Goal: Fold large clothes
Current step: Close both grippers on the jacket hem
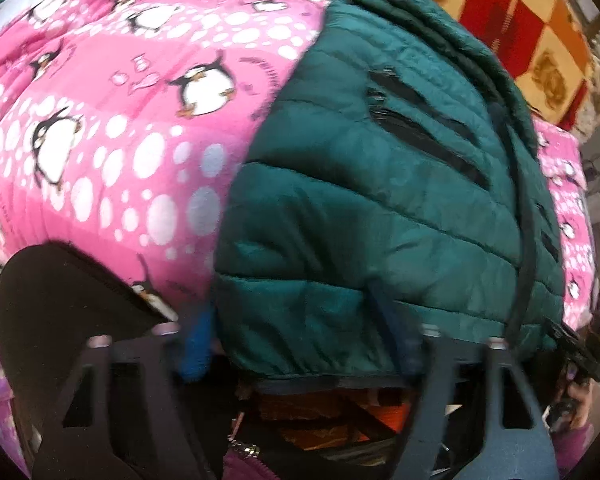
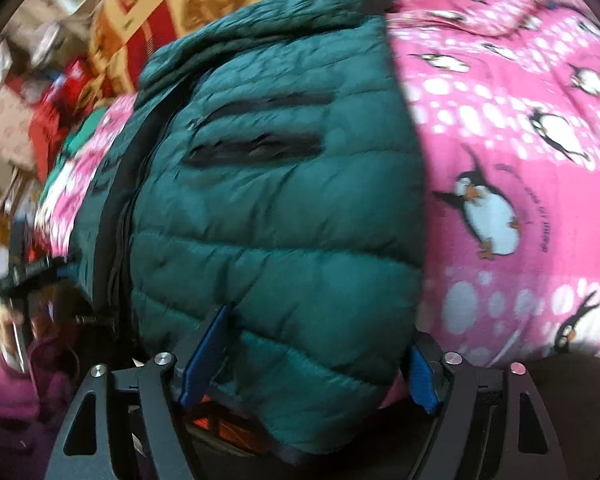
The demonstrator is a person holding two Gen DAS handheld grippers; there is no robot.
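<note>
On the pink penguin blanket [image 1: 112, 128] lies the teal puffer jacket [image 1: 380, 208], its hem straight ahead of me. My left claw [image 1: 300, 344] and right claw [image 2: 312, 356] both gape wide astride that hem, gripping nothing.

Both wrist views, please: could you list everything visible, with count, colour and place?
Puffer jacket: one, dark teal with black zips, lying on the blanket, hem towards both cameras.
Blanket: one, pink with penguins and white dots, under and beside the jacket.
Patterned cloth: one, red, orange and cream squares, behind the jacket.
Black cloth: one, at the blanket's near edge.
Left gripper: one, black with blue pads, jaws apart at the jacket's hem.
Right gripper: one, black with blue pads, jaws spread across the hem.
</note>
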